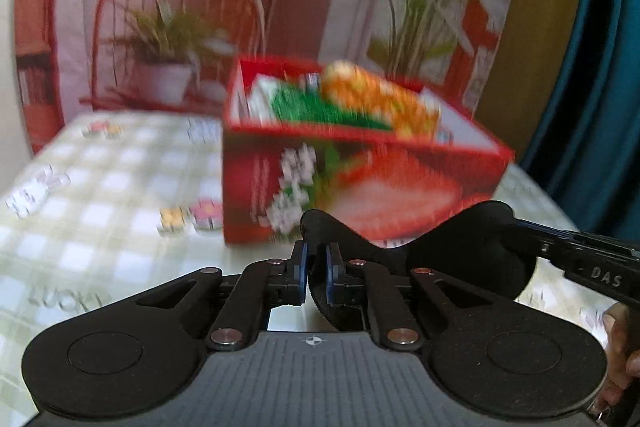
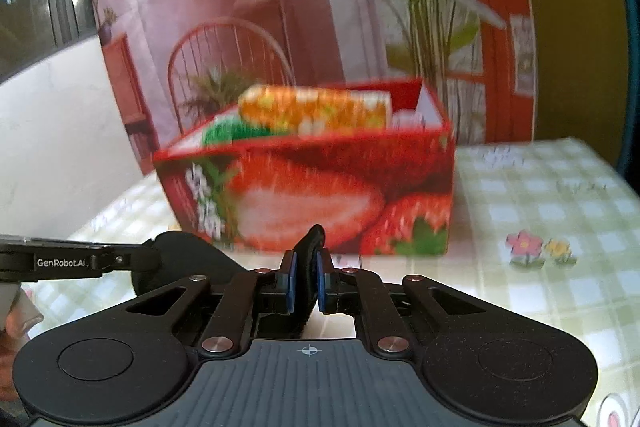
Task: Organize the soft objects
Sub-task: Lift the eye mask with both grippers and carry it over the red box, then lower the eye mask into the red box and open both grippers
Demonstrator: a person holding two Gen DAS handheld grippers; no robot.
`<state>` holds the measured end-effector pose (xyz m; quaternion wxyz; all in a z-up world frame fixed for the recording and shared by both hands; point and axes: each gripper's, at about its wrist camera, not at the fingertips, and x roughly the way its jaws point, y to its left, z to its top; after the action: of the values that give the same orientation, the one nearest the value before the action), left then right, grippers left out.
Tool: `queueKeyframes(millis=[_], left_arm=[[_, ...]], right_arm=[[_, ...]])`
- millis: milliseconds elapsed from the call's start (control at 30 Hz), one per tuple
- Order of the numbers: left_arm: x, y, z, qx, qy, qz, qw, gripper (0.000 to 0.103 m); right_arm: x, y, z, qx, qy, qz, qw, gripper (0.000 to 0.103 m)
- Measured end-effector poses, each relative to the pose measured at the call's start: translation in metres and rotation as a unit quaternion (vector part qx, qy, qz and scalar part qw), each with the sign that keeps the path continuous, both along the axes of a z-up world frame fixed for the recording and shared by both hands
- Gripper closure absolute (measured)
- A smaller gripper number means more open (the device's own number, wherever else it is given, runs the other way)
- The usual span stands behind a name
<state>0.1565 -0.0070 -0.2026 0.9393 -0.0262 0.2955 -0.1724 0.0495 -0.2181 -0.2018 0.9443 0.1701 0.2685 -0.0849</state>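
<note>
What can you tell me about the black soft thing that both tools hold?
The black thing looks like soft, matte fabric, shaped like a sleep mask with two rounded lobes. It hangs above the checked table, before the red box. The left tool pinches one end, the right tool the other, both shut on it.

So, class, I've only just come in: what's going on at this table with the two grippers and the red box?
A person holds a gripper in each hand. The left gripper and the right gripper are both shut on one black soft item, stretched between them above the checked tablecloth. Just beyond it stands the red strawberry box, already holding an orange patterned roll and something green. The black item is not yet in the box.
</note>
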Motion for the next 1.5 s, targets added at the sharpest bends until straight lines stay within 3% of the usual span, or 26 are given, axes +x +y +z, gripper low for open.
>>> queueKeyframes(millis=[200, 400, 567, 667, 733, 800, 1100, 1200, 1333, 1500], left_arm=[[-0.004, 0.008, 0.043, -0.017, -0.075, 0.012, 0.9970, 0.093], [0.017, -0.014, 0.084, 0.012, -0.149, 0.001, 0.9887, 0.093], [0.039, -0.042, 0.091, 0.059, -0.191, -0.010, 0.9798, 0.093], [0.049, -0.056, 0.084, 0.095, -0.222, -0.004, 0.9704, 0.093], [0.057, -0.060, 0.079, 0.103, -0.227, -0.002, 0.9684, 0.093], [0.064, -0.061, 0.073, 0.105, -0.226, 0.005, 0.9684, 0.093], [0.109, -0.044, 0.063, 0.058, -0.174, 0.024, 0.9828, 0.093], [0.129, -0.043, 0.049, 0.052, -0.114, 0.003, 0.9921, 0.091], [0.150, -0.043, 0.032, 0.067, -0.061, -0.002, 0.9958, 0.091], [0.159, -0.034, 0.022, 0.066, -0.042, -0.001, 0.9970, 0.090]], right_arm=[[-0.001, -0.018, 0.042, -0.011, -0.062, -0.016, 0.998, 0.094], [0.032, -0.027, 0.084, -0.064, -0.108, -0.007, 0.992, 0.094], [0.069, -0.023, 0.095, -0.131, -0.117, -0.005, 0.984, 0.094], [0.089, -0.021, 0.087, -0.168, -0.108, -0.008, 0.980, 0.094], [0.099, -0.021, 0.080, -0.178, -0.105, -0.016, 0.978, 0.094], [0.106, -0.020, 0.073, -0.188, -0.096, -0.021, 0.977, 0.094], [0.126, -0.033, 0.059, -0.205, -0.095, -0.041, 0.973, 0.094], [0.139, -0.037, 0.045, -0.193, -0.059, -0.036, 0.979, 0.094], [0.153, -0.045, 0.022, -0.142, 0.001, -0.043, 0.989, 0.094], [0.160, -0.053, 0.007, -0.127, 0.042, -0.053, 0.990, 0.093]])
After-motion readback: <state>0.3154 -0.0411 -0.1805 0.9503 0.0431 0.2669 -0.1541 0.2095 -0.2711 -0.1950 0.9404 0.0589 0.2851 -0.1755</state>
